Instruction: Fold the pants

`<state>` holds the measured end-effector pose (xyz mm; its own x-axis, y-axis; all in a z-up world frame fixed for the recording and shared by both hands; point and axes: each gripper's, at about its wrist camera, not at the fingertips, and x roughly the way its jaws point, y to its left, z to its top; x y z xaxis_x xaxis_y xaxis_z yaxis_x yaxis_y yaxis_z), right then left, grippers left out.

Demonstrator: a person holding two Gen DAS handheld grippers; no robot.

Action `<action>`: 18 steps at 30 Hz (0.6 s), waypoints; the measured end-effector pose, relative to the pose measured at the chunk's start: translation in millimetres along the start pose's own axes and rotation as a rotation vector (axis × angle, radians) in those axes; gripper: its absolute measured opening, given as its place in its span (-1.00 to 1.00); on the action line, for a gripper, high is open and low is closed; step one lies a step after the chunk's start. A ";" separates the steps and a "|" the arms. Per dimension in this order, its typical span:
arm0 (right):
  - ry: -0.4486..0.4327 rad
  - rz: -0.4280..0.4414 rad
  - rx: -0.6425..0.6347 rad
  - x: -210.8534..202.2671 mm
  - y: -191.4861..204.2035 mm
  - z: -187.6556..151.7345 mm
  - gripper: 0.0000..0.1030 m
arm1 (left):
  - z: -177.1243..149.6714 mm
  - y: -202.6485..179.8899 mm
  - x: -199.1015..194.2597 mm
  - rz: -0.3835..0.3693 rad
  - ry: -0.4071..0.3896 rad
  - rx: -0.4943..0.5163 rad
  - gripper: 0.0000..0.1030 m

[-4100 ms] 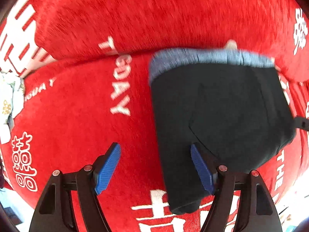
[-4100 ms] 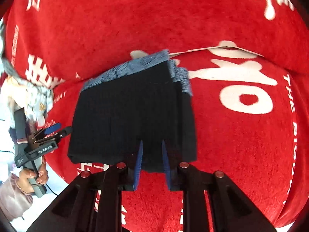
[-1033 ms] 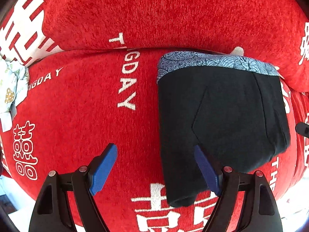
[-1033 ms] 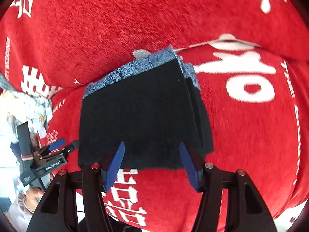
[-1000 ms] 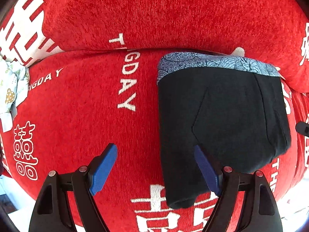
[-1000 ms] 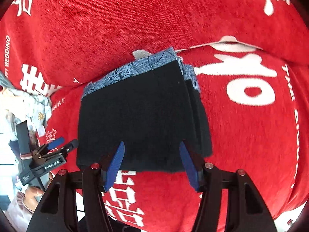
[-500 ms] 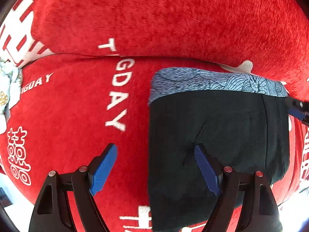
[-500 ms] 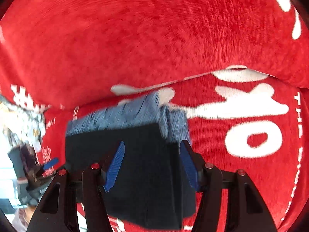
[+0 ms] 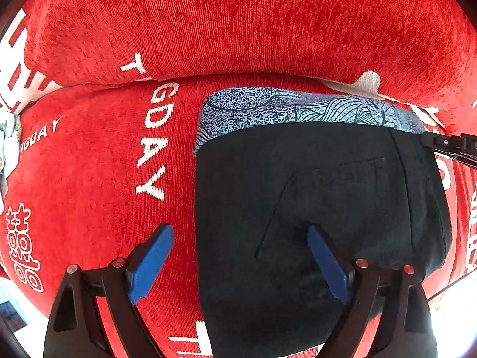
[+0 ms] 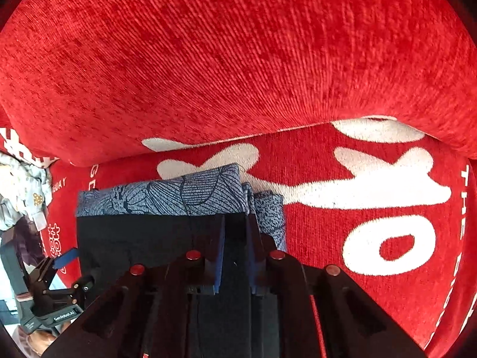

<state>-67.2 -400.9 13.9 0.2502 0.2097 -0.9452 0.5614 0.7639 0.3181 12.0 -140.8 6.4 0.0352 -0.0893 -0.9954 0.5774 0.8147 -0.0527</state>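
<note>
Your right gripper [image 10: 235,223] is closing, its two blue pads narrowed onto the black cloth of the one pair of pants [image 10: 143,238], pinching a fold of it just short of the patterned blue waistband [image 10: 179,197] ahead. Your left gripper [image 9: 238,238] is opening, jaws wide: one pad [image 9: 150,261] hangs over the bare red cover [image 9: 89,179], the other over the pants [image 9: 328,194], with the garment's left edge running between them and nothing gripped. The pants lie as one folded stack on the seat, waistband against the red back cushion [image 10: 238,59]. A pale bundle of cloth [image 10: 23,191] sits far left.
</note>
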 end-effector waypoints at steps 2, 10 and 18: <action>0.002 0.014 0.025 -7.7 -3.1 -5.3 -0.54 | -0.4 -0.1 1.3 -0.003 0.001 0.003 0.79; -0.039 -0.014 -0.016 -42.9 3.8 -43.2 -0.32 | -0.2 -3.4 1.3 0.001 0.002 0.012 0.79; 0.048 0.049 -0.125 -12.0 36.0 -75.2 -0.15 | 2.5 -3.5 4.2 0.011 0.011 -0.004 0.96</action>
<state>-109.3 -330.0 31.2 0.2350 0.2757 -0.9321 0.4461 0.8214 0.3554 12.3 -145.4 2.6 0.0330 -0.0739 -0.9967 0.5736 0.8181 -0.0417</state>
